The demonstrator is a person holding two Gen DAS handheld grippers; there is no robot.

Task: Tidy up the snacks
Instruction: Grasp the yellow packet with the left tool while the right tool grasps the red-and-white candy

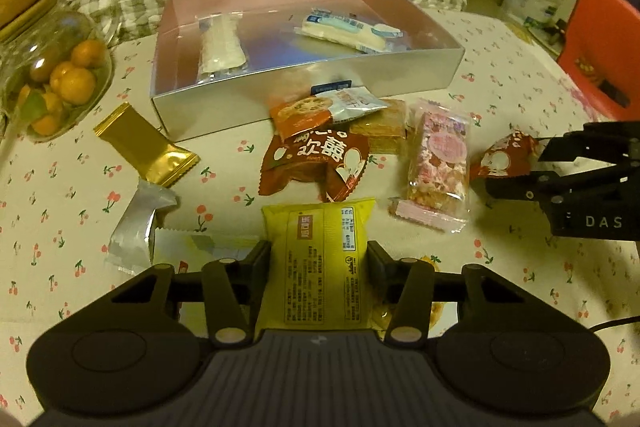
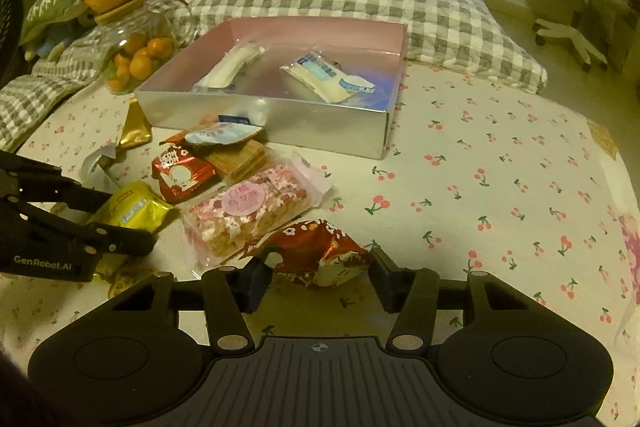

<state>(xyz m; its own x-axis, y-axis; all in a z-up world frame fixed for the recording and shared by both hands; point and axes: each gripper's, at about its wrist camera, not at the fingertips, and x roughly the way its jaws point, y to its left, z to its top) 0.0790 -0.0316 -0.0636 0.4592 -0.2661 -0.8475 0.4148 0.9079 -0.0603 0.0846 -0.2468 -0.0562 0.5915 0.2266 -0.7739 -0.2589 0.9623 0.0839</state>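
The left gripper (image 1: 318, 261) clamps the yellow packet (image 1: 318, 259) lengthwise, pointing at the far box (image 1: 308, 91), while the right gripper (image 2: 320, 273) straddles the red packet (image 2: 316, 253), jaws wide.

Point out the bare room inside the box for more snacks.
Silver box: free floor between the white packet and the blue-white packet, and along its near wall. Crowded: the snack pile outside the front wall.
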